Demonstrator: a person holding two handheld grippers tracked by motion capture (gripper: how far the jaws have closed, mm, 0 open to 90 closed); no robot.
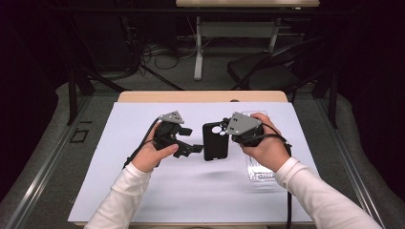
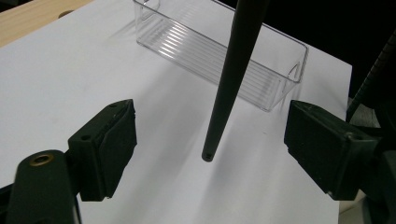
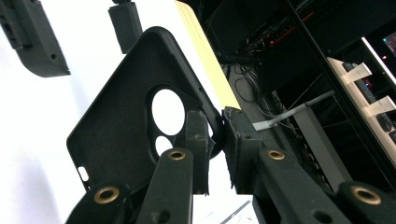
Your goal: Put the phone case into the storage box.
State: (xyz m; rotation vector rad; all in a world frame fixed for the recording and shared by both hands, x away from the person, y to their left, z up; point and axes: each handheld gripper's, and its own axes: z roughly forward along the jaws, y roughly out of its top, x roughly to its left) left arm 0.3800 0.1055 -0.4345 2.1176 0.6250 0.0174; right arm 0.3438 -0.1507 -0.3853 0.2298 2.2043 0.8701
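A black phone case point(image 1: 215, 141) with round camera holes hangs upright above the white sheet between the two hands. My right gripper point(image 1: 224, 125) is shut on its upper corner; in the right gripper view the pads point(image 3: 198, 135) pinch the case's rim point(image 3: 116, 126) beside the large hole. My left gripper point(image 1: 190, 139) stands to the left of the case with its jaws spread wide. In the left gripper view the case point(image 2: 229, 79) shows edge-on between the two pads point(image 2: 112, 140) and touches neither.
A clear plastic tray point(image 1: 260, 174) lies on the white sheet point(image 1: 191, 191) under the right hand, and shows as a ribbed clear tray point(image 2: 219, 51) in the left gripper view. The wooden table edge point(image 1: 200, 97) runs along the far side. A black chair point(image 1: 267, 71) stands beyond.
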